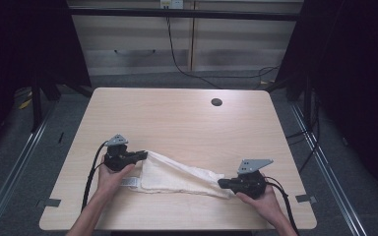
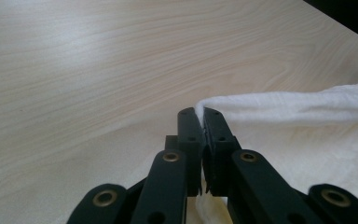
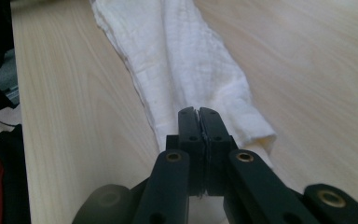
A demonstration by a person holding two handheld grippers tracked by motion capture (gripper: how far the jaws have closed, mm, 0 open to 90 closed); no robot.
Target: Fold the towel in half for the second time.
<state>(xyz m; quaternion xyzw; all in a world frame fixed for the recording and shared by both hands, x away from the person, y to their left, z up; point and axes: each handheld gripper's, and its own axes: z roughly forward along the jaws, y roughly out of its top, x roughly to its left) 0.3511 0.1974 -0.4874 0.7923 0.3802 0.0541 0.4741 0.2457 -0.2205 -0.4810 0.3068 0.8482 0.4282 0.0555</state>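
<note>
white waffle-weave towel (image 1: 177,178) stretched across my desk (image 1: 177,118), small tag at its edge unreadable, left fingers (image 2: 200,114) and right fingers (image 3: 199,113) both pinched tight on its ends

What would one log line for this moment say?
left tool: shut on towel corner | right tool: shut on towel's other end | towel: stretched between them, on table

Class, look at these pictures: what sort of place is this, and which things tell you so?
Probably a lab or workshop recording bay: a bare wooden table with a cable hole, metal floor rails, dark curtains at both sides, and loose cables before plain cabinets.
</note>
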